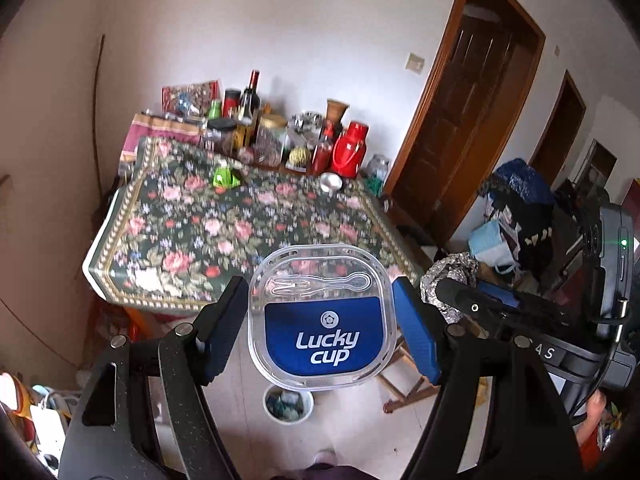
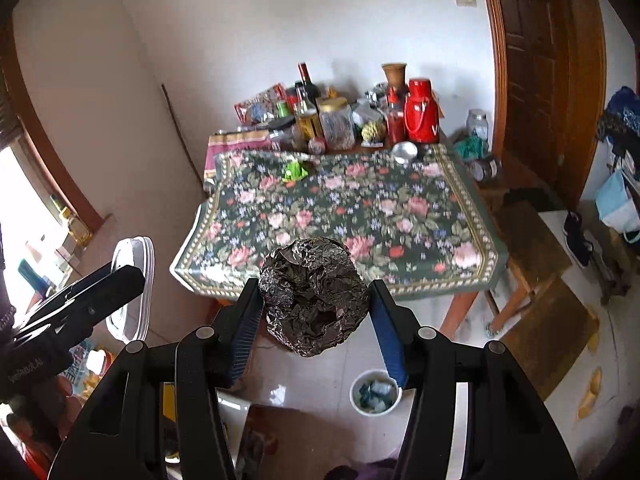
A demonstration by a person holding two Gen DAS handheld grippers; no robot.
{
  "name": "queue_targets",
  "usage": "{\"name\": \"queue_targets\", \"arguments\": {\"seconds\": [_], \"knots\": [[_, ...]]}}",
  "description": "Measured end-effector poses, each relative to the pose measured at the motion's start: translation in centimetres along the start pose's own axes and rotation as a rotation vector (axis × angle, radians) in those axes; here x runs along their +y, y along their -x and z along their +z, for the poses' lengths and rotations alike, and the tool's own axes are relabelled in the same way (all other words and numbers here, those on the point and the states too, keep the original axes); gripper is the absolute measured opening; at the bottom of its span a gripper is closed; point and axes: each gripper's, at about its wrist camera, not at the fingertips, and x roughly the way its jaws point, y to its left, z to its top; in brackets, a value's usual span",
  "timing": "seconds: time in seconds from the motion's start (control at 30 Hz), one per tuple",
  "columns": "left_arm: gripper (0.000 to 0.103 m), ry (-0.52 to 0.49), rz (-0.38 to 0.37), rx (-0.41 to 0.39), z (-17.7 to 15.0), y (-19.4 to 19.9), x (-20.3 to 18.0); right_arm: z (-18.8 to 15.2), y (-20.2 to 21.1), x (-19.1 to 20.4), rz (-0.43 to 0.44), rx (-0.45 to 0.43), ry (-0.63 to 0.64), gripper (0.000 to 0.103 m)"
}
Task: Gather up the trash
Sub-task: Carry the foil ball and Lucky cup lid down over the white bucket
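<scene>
Trash is carried in both tools above the floor, short of the table (image 2: 400, 216). A clear plastic lid (image 1: 322, 320) marked "Lucky cup" is clamped flat between the blue pads of the left tool (image 1: 320, 330), and a crumpled foil ball (image 2: 314, 294) is gripped across its width by the right tool (image 2: 316, 320). A small white bin (image 2: 375, 394), already holding scraps, stands on the floor below and ahead of both.

Slippage is the chief risk judged here. The lid is smooth and is held only by its edges, so it could be flexed and popped free if the squeeze is altered. The foil could be crushed further and loosened in its grip. The bin mouth looks narrow against the lid, so a release made off-centre or from too high could send either piece onto the tiles. The tools are also close side by side, and a knock between them could be caused on the way down. A green wrapper (image 2: 295, 172) and a foil cup (image 2: 404, 152) are left on the table.
</scene>
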Motion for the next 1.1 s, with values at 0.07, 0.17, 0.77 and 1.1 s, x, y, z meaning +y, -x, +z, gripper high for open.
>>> {"name": "queue_targets", "arguments": {"seconds": [0.07, 0.17, 0.77, 1.1], "knots": [[0.072, 0.009, 0.013, 0.026, -0.6, -1.0, 0.0, -0.5, -0.8, -0.7, 0.008, 0.029, -0.003, 0.05], [0.072, 0.03, 0.031, 0.072, -1.5, -3.1, 0.2, -1.2, -2.2, -1.8, 0.012, 0.069, 0.003, 0.05], [0.072, 0.137, 0.1, 0.322, -14.3, -23.6, 2.9, -11.9, -20.4, -11.7, -0.012, 0.421, 0.011, 0.05], [0.072, 0.199, 0.185, 0.423, -23.3, -31.0, 8.4, -18.9, -30.1, -12.3, 0.047, 0.508, 0.04, 0.053]]}}
